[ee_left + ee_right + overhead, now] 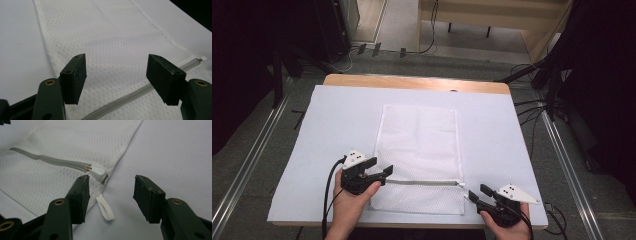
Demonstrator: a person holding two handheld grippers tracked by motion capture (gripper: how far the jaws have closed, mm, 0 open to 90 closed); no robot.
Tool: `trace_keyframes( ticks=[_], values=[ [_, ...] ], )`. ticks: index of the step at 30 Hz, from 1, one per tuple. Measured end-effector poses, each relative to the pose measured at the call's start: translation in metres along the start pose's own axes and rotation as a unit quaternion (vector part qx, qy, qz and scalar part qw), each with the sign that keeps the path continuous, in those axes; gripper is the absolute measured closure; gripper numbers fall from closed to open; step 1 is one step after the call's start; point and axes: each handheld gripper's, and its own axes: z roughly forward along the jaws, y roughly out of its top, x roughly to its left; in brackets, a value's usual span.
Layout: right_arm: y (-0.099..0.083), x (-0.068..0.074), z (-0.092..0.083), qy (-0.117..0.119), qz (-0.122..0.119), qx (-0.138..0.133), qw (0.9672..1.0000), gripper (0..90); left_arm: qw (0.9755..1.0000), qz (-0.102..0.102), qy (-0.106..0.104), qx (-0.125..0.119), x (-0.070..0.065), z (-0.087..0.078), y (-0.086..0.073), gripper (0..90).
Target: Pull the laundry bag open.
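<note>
A white mesh bag [419,145] lies flat in the middle of the white-covered table [337,125]. A grey zipper [422,182] runs across its near end. My left gripper [381,166] hovers open at the zipper's left end; in the left gripper view its jaws [116,75] stand apart above the mesh [112,37] and zipper [130,96], touching nothing. My right gripper [477,192] is open just right of the bag's near right corner. In the right gripper view [111,192] the zipper pull [96,171] and a white loop [106,207] lie by its left jaw, not gripped.
The table's wooden far edge [412,81] shows beyond the white cover. Metal floor rails [242,165] run along both sides, and cables [532,107] lie on the floor at the right. Bare white cover [502,135] flanks the bag on either side.
</note>
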Motion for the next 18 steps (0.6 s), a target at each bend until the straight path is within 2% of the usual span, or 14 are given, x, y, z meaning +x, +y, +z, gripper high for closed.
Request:
trace_keyframes(
  ticks=[6,10,15,18],
  values=[
    [-0.004,0.005,0.004,0.003,-0.013,0.012,0.9998,49.9,0.9994,0.017,-0.026,0.017,-0.025,0.015,-0.002,36.6],
    [-0.007,0.008,0.009,0.009,-0.019,0.023,0.9995,50.7,0.9982,0.025,-0.044,0.031,-0.040,0.028,-0.003,38.5],
    [-0.009,0.015,0.021,0.016,-0.024,0.036,0.9989,49.9,0.9966,0.033,-0.066,0.037,-0.059,0.040,0.000,40.2],
    [-0.007,0.020,0.029,0.007,-0.035,0.035,0.9987,48.5,0.9953,0.042,-0.079,0.039,-0.071,0.046,0.002,41.2]
  ],
)
